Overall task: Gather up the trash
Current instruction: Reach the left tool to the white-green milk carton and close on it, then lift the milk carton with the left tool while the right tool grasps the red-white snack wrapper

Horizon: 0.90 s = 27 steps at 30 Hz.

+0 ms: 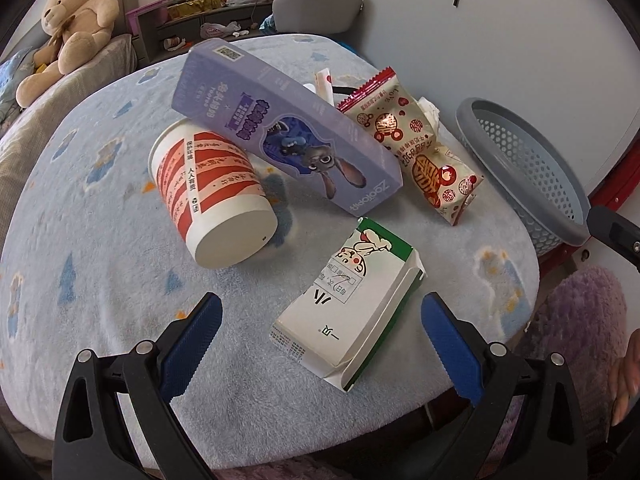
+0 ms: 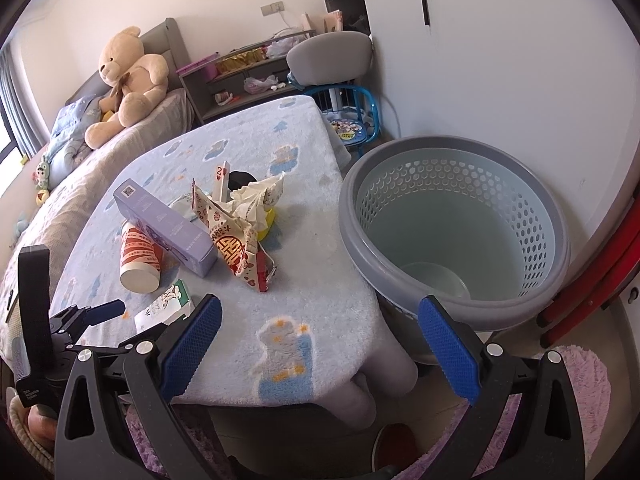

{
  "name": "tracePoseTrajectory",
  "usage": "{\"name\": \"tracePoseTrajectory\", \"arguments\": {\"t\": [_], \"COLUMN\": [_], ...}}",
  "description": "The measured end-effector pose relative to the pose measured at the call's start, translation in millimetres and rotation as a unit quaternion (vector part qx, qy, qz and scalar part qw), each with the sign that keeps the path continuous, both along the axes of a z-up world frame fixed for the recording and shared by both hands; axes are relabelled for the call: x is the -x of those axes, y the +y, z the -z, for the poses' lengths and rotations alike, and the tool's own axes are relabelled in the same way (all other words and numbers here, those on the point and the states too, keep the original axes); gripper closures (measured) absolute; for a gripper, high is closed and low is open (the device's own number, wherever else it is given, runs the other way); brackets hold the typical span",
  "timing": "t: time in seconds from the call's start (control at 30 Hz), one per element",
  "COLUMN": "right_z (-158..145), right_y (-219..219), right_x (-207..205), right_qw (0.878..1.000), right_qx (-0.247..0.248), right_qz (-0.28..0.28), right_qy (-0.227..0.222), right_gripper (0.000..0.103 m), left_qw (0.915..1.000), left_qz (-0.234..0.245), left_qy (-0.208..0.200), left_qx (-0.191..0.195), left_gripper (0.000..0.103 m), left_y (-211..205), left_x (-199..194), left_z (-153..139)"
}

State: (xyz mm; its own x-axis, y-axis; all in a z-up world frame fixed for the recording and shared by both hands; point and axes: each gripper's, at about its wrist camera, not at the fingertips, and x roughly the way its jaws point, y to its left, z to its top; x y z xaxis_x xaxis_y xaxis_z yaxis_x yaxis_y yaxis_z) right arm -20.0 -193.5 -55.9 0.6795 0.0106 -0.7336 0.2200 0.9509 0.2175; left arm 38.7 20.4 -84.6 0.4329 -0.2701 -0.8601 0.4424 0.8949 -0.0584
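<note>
The left claw (image 1: pixel 320 324) hung wide open just above the near edge of the bench (image 1: pixel 100 280), its blue pads spread to either side of a green-and-white carton (image 1: pixel 348 304) without touching it. That carton lay flat on the pale blue fleece cover, its open end toward the camera. Farther in, a red-and-white paper cup (image 1: pixel 212 196) lay on its side with its base pointing near, and a long purple box (image 1: pixel 280 132) rested tilted across the cup's far rim. To the right of the box sat a red-patterned snack wrapper (image 1: pixel 424 152), touching the box's side, with crumpled tissue (image 1: pixel 430 110) at its far end.

The right claw (image 2: pixel 320 348) was also wide open and gripped nothing, hovering over the near right corner of the bench beside the grey perforated basket (image 2: pixel 456 240). The basket stood on the floor just off the bench's right edge, with only a pale round object in its bottom. In the right wrist view the left claw (image 2: pixel 108 308) showed at the near left, close to the carton (image 2: pixel 164 308).

A teddy bear (image 2: pixel 128 80) sat on the bed (image 2: pixel 60 208) at far left, and a grey chair (image 2: pixel 328 56) stood beyond the bench.
</note>
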Motion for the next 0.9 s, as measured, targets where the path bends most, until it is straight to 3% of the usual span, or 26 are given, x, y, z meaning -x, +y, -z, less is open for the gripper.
{"name": "tracePoseTrajectory", "arguments": {"t": [0.17,0.4,0.47,0.73,0.77,0.9], "right_z": [5,11,12,18,19,20], "right_y": [-1,-3,-4,-1,1,8], "right_x": [-4,-8,-9,-18,-21,-31], "right_qw": [1.000,1.000,1.000,1.000,1.000,0.999], "right_qx": [-0.002,-0.004,-0.005,-0.004,-0.004,-0.004], "right_qz": [-0.001,0.000,0.000,-0.015,-0.019,-0.042], "right_qy": [0.007,0.014,0.014,0.019,0.019,0.015], "right_gripper": [0.007,0.007,0.007,0.007,0.007,0.007], "left_qw": [0.9996,0.9997,0.9998,0.9995,0.9994,0.9988], "left_qz": [0.014,0.015,0.014,-0.024,-0.027,-0.037], "left_qy": [-0.004,0.001,0.000,-0.020,-0.020,-0.030], "left_qx": [-0.023,-0.018,-0.017,-0.007,-0.003,0.006], "left_gripper": [0.008,0.010,0.029,0.051,0.064,0.064], "left_y": [-12,-20,-21,-24,-24,-24], "left_x": [-6,-11,-7,14,15,27], "left_z": [9,16,17,16,15,8]}}
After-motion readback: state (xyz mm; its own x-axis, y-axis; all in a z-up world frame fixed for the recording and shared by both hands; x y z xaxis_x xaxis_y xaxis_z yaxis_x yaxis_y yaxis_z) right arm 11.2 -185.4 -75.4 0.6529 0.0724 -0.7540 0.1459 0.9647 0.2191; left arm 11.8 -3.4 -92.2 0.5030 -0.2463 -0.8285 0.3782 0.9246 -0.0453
